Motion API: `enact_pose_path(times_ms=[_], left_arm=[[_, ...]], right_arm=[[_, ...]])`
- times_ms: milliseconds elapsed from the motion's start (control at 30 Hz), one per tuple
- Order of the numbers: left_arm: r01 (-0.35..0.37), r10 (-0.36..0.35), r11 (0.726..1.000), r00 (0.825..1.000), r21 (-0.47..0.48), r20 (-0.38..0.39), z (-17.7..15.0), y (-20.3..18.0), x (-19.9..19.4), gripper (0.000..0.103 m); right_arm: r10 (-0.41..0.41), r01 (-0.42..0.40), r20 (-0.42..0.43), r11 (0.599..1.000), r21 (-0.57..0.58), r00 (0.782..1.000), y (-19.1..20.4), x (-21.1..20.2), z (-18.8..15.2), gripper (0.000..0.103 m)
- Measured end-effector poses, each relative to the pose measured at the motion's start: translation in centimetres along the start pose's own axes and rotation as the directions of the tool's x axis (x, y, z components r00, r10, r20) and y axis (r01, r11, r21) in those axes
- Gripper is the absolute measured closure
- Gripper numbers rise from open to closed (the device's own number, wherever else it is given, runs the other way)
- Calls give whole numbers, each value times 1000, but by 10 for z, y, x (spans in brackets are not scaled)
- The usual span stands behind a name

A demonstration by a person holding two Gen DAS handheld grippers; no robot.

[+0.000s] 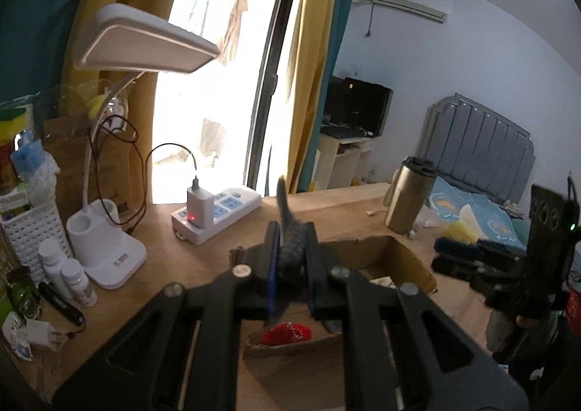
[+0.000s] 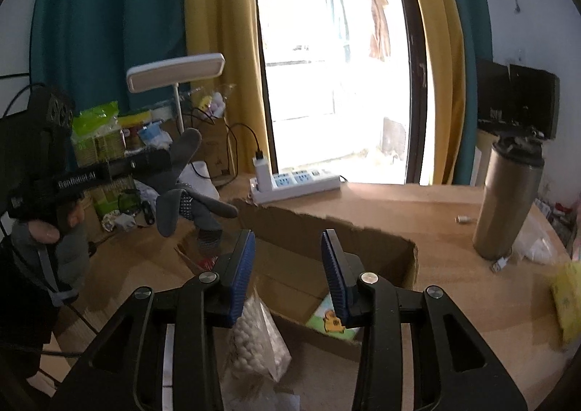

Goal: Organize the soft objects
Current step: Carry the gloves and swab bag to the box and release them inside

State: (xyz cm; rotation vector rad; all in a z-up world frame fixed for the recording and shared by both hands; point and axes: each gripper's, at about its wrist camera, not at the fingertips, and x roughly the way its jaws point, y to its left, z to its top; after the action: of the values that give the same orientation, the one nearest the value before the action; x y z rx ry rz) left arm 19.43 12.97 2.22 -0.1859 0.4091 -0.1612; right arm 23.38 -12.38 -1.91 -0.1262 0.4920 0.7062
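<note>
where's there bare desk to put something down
Bare wood lies between the power strip and the steel tumbler, behind the cardboard box. A smaller patch sits between the lamp base and the box. The far left is crowded with the white basket, bottles and chargers.

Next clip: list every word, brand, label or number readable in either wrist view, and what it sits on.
"GenRobot.AI": white letters on the side of the left gripper, right wrist view.
Green snack bags: print too blurred to read.
Lamp base label: too small to read.
Picture card in the cardboard box: cartoon only, no legible words.
Nothing else legible.
</note>
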Motion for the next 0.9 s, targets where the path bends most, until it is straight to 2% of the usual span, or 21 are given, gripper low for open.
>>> enact_pose_path(times_ms=[133, 200, 233, 267, 400, 533, 600, 633, 700, 733, 767, 900], left_arm=[[8, -8, 1000, 1000, -3, 7, 4, -2, 4, 91], [6, -6, 1000, 1000, 3, -4, 3, -3, 8, 91], [4, -4, 1000, 1000, 4, -9, 2, -3, 9, 91], [3, -3, 1000, 1000, 5, -19, 1, -3, 12, 91], [-8, 8, 1000, 999, 2, -50, -5, -2, 14, 88], [-20, 20, 1000, 997, 5, -73, -10, -1, 10, 88], [-30, 30, 1000, 996, 4, -84, -13, -1, 7, 80], [-31, 32, 1000, 996, 2, -88, -15, 0, 6, 79], [-34, 34, 999, 995, 4, -97, -19, 0, 4, 79], [-36, 36, 999, 994, 5, -99, -21, 0, 4, 78], [-40, 41, 999, 994, 7, -101, -22, 0, 3, 78], [-45, 45, 999, 993, -1, -108, -29, 5, 0, 68]], right_arm=[[14, -14, -7, 999, 43, 1000, -9, -5, -11, 63], [49, -48, -11, 996, 74, 999, -12, -11, -15, 53], [60, -58, -20, 995, 85, 998, -11, -13, -18, 37], [65, -62, -31, 994, 93, 997, -9, -15, -23, 30], [61, -53, -84, 994, 93, 995, -3, -15, -39, 30], [94, -80, -118, 990, 118, 989, -1, -11, -51, 30], [93, -78, -130, 990, 113, 987, 3, -8, -54, 31], [92, -77, -135, 991, 112, 987, 4, -7, -54, 32], [88, -72, -148, 991, 110, 985, 5, -3, -56, 42], [80, -64, -156, 992, 106, 984, 6, -1, -56, 57], [68, -52, -166, 994, 99, 984, 6, 1, -57, 68], [67, -54, -146, 995, 87, 987, 8, -1, -53, 76]])
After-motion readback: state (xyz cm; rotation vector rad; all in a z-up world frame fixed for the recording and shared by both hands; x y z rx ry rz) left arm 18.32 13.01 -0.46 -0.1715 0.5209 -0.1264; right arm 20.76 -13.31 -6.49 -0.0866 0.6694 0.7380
